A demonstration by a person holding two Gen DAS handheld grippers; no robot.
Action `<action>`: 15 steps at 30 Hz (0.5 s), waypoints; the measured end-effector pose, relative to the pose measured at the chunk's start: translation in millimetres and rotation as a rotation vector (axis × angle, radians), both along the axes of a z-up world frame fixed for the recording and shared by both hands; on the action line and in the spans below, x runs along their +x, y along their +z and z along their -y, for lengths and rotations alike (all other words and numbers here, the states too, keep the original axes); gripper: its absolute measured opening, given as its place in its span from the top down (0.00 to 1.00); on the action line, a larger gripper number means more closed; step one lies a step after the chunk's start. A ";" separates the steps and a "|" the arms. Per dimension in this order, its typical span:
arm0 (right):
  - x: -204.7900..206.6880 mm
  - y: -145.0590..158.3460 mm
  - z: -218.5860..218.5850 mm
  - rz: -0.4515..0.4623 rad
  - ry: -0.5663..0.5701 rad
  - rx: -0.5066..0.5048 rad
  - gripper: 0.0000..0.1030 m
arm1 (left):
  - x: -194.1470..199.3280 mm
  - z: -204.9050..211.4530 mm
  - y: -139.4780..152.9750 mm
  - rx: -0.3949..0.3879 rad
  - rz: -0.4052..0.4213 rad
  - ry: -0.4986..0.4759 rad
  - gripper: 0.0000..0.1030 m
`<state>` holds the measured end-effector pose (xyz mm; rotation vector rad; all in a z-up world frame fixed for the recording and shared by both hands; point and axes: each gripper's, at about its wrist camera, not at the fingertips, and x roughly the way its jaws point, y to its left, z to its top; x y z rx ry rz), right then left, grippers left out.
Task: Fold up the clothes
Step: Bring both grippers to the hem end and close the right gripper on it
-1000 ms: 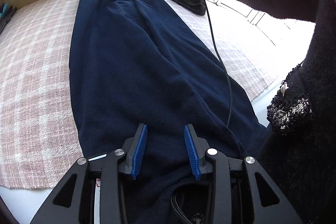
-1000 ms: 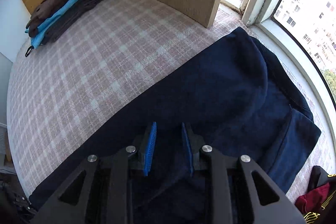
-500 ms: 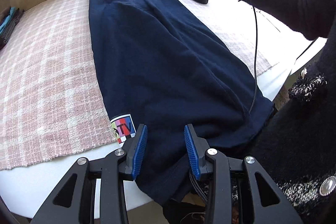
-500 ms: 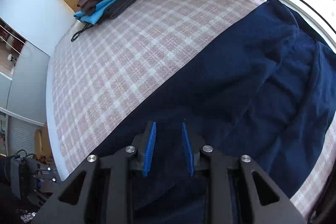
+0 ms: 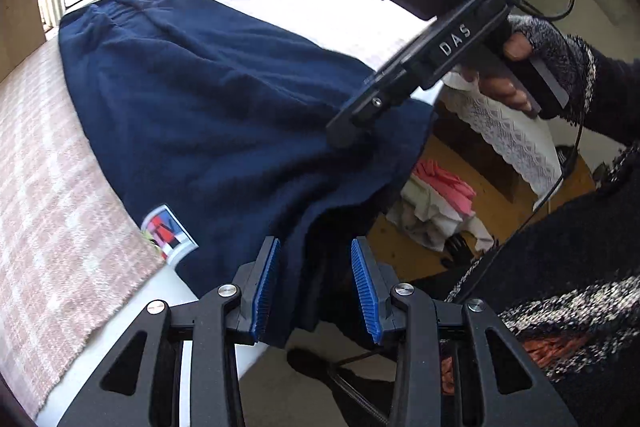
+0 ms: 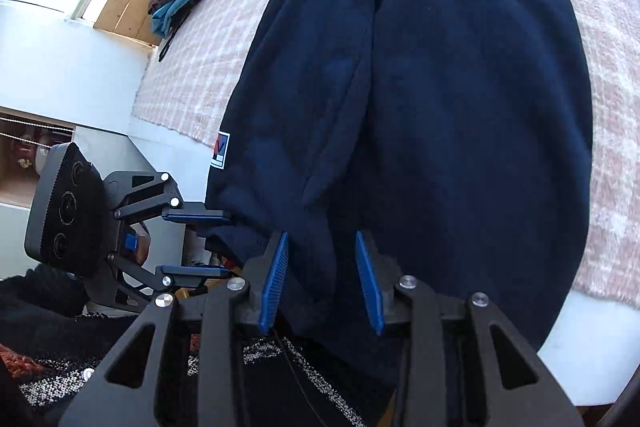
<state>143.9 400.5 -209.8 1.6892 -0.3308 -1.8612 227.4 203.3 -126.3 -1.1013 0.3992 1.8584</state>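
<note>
While navy trousers (image 5: 208,115) overhang the table (image 5: 208,311) edge, my left tongs (image 5: 316,287) and right tongs (image 6: 320,279) gape, fabric between the blue pads, ungripped.

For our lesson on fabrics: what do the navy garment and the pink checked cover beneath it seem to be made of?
Navy garment: probably fleece or brushed knit; matte, fuzzy nap, soft rounded folds, with a sewn colour patch.
Pink checked cover: seemingly coarse woven cloth, tweed-like; nubby texture and a rough edge. Exact fibres cannot be told.
</note>
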 end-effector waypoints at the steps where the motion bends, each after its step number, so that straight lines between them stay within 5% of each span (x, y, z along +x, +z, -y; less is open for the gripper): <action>1: 4.2 1.8 2.2 -0.027 -0.015 0.009 0.64 | 6.3 -2.3 -3.4 -0.015 -0.011 -0.034 0.65; 7: 15.0 8.3 13.0 -0.098 -0.030 0.073 0.64 | 25.7 -8.2 -9.8 -0.080 -0.132 -0.113 0.65; 10: 13.2 8.6 13.9 -0.059 -0.028 0.041 0.71 | 23.3 -10.7 -11.1 -0.094 -0.169 -0.152 0.75; 12: 13.4 4.3 6.9 0.003 -0.062 -0.054 0.81 | 17.4 -6.9 -9.5 -0.078 -0.133 -0.169 0.90; 15: 16.6 -6.1 -12.5 0.094 -0.157 -0.199 0.81 | 15.7 1.3 -7.1 -0.076 -0.084 -0.212 0.95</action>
